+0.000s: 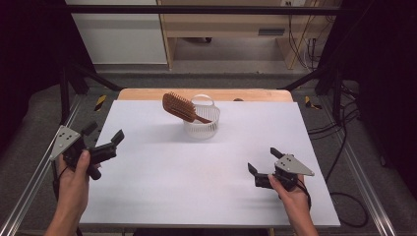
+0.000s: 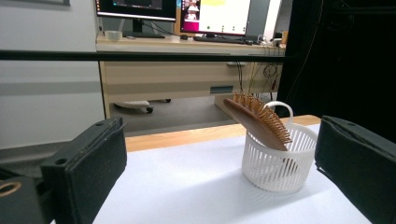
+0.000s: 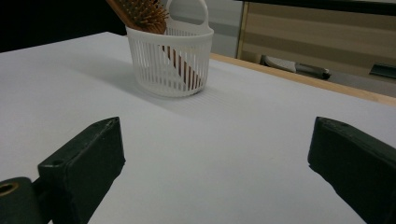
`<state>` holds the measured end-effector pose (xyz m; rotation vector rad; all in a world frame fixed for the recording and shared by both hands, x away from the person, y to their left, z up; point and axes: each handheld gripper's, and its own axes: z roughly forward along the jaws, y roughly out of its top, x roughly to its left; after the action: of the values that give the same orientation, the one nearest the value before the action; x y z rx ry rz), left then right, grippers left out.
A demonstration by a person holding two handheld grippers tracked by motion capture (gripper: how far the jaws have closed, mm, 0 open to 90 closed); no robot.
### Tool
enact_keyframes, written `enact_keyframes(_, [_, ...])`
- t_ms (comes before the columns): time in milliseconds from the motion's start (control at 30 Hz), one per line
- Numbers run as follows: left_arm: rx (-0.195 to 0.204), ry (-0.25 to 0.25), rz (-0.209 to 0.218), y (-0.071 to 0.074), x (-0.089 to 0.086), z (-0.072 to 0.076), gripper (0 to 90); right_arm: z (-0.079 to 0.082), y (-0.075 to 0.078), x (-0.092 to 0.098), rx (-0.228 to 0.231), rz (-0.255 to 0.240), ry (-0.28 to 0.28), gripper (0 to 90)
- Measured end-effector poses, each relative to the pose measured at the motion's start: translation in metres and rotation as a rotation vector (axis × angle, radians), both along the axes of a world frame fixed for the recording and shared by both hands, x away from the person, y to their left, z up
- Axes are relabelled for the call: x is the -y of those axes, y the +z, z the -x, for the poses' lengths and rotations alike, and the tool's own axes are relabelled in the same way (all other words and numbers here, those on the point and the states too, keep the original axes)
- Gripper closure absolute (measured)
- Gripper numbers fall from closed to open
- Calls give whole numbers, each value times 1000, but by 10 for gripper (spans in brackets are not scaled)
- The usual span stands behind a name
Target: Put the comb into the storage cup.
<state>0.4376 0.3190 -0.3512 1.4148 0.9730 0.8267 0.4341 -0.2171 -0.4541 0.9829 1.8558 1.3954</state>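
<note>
Two grippers sit low and wide apart on the white bench [image 1: 206, 187], and both are released, jaws spread with nothing between them: the left gripper [image 1: 104, 139] at the near left, the right gripper [image 1: 264, 161] at the near right. Up at the far middle stands the white slatted basket [image 1: 201, 124], upright, and in it the wooden hairbrush [image 1: 179, 107] leans handle-down, bristled head poking out over the rim toward the left. It looks like a pause between steps; any pickup next calls for a long reach forward and jaws closing on that exposed head.
</note>
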Motion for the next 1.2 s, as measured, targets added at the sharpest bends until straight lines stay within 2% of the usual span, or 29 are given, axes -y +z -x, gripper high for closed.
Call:
enact_keyframes(300, [-4, -21, -8, -18, -13, 16, 25, 2, 0, 0, 3, 4, 7, 39])
enact_keyframes(467, [-2, -37, -33, -31, -16, 18, 25, 1, 0, 1, 2, 1, 3, 39])
enact_keyframes(900, [-13, -64, -46, -59, -8, 25, 27, 2, 0, 6, 4, -13, -1, 39])
enact_keyframes(1200, [-16, -80, -45, -68, -2, 25, 27, 2, 0, 8, 8, -13, -4, 38])
